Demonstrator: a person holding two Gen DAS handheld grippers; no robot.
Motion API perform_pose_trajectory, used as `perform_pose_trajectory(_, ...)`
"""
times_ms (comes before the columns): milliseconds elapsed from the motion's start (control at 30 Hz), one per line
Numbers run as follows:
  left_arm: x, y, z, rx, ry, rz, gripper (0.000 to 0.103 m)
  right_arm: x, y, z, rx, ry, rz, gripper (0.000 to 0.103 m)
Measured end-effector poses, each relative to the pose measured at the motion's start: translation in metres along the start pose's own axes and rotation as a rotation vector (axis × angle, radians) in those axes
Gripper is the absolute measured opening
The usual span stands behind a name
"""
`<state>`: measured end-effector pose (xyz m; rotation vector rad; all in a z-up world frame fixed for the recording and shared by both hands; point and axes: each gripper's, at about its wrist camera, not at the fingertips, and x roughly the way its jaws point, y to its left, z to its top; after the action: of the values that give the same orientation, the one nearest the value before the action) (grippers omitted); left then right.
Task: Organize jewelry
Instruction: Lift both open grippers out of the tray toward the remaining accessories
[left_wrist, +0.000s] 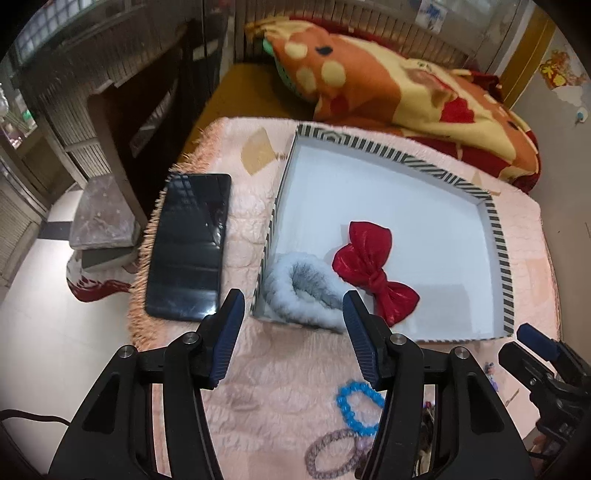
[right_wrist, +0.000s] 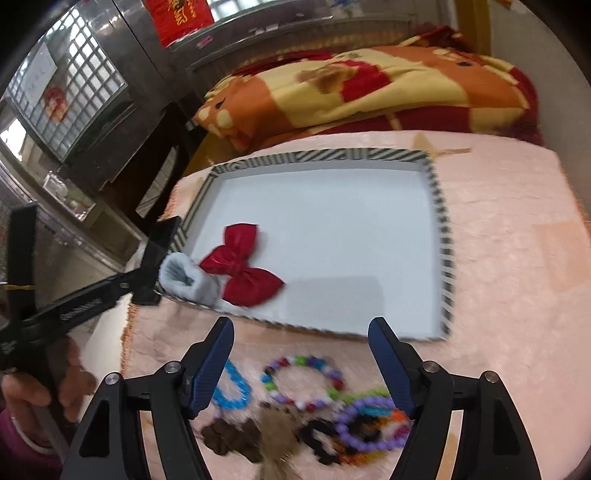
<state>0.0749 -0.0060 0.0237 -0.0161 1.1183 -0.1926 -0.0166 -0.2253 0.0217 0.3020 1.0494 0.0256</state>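
A shallow white tray with a striped rim (left_wrist: 502, 258) (right_wrist: 445, 258) lies on a pink fluffy blanket. In it lie a red bow (left_wrist: 373, 269) (right_wrist: 245, 271) and a grey-white fluffy scrunchie (left_wrist: 299, 291) (right_wrist: 188, 278) draped over the near left rim. My left gripper (left_wrist: 293, 314) is open and empty, just short of the scrunchie. My right gripper (right_wrist: 301, 332) is open and empty above several bead bracelets: a blue one (left_wrist: 356, 406) (right_wrist: 231, 387), a multicoloured one (right_wrist: 303, 380), a purple one (right_wrist: 364, 424). A mauve hair tie (left_wrist: 332, 454) lies near the blue bracelet.
A black phone (left_wrist: 188, 243) lies left of the tray near the blanket's edge. An orange-red patterned quilt (left_wrist: 406, 96) (right_wrist: 351, 85) is piled behind. Dark brown and black hair pieces (right_wrist: 236, 439) lie by the bracelets. The floor drops off at the left.
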Motion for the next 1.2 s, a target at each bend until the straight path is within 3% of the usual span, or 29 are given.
perform_pose_trajectory(400, -0.046, -0.024, -0.066, 0.026, -0.047, 0.011, 0.055, -0.050, -0.035, -0.069, 0.019, -0.022, -0.046, 0.074)
perform_pose_trajectory(700, -0.056, -0.040, -0.113, 0.042, -0.002, -0.033, 0.055, -0.060, -0.055, -0.110, 0.044, 0.006, -0.065, 0.074)
perform_pose_trajectory(1100, -0.055, -0.061, -0.155, 0.077, 0.051, -0.078, 0.055, -0.049, -0.060, -0.120, 0.005, -0.003, -0.107, 0.074)
perform_pose_trajectory(1167, -0.054, -0.062, -0.156, 0.083, 0.056, -0.076, 0.055, -0.044, -0.067, -0.116, 0.013, -0.010, -0.103, 0.068)
perform_pose_trajectory(1200, -0.054, -0.063, -0.157, 0.085, 0.059, -0.075, 0.055, -0.040, -0.070, -0.113, 0.018, -0.011, -0.102, 0.058)
